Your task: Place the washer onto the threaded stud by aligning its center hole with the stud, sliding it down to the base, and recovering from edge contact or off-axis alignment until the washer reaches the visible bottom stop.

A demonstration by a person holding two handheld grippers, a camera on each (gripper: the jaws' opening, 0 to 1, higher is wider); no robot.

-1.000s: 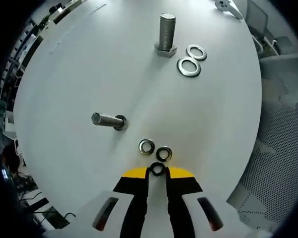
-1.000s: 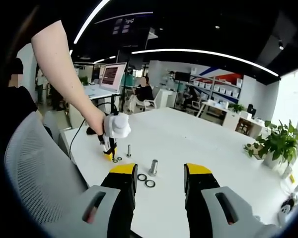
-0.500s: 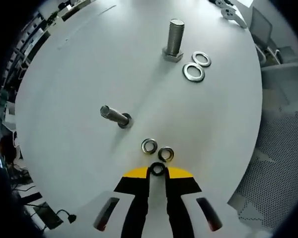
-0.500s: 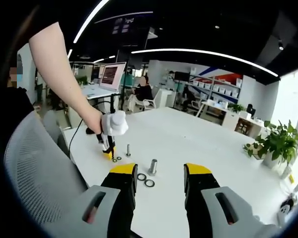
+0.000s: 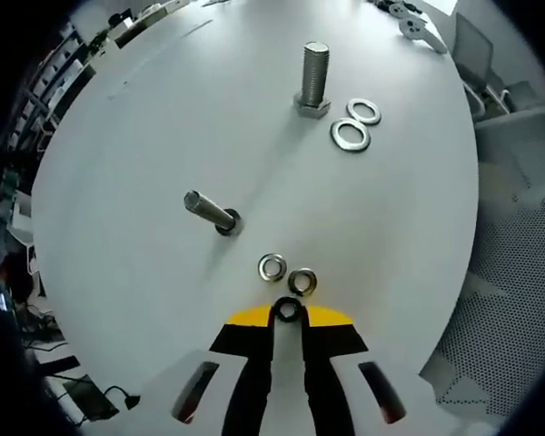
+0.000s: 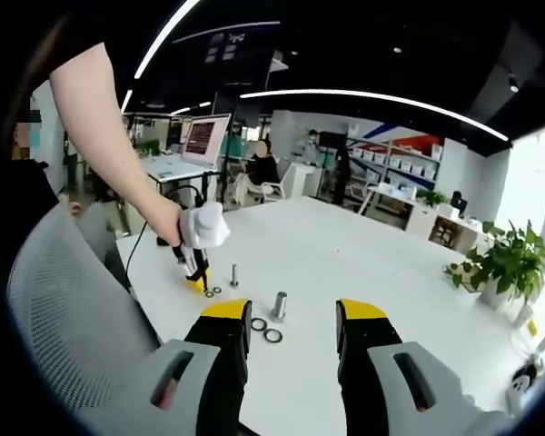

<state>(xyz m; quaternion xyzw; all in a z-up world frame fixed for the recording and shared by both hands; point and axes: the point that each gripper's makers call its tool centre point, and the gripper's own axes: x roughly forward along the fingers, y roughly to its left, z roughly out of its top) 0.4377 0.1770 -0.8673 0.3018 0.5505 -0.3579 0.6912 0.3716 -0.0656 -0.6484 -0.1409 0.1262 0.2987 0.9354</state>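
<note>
The left hand-held gripper is clenched on a small washer pinched at its yellow tips, just above the white worktop. Just beyond lie two more small washers, then a small stud standing on the worktop, and farthest a big bolt with two large washers beside it. The right hand-held gripper hangs released, jaws wide apart, well back from the studs.

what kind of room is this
Most likely an open-plan office or lab: a large white table, a lit computer monitor, storage shelves at the back, and a grey mesh office chair.
</note>
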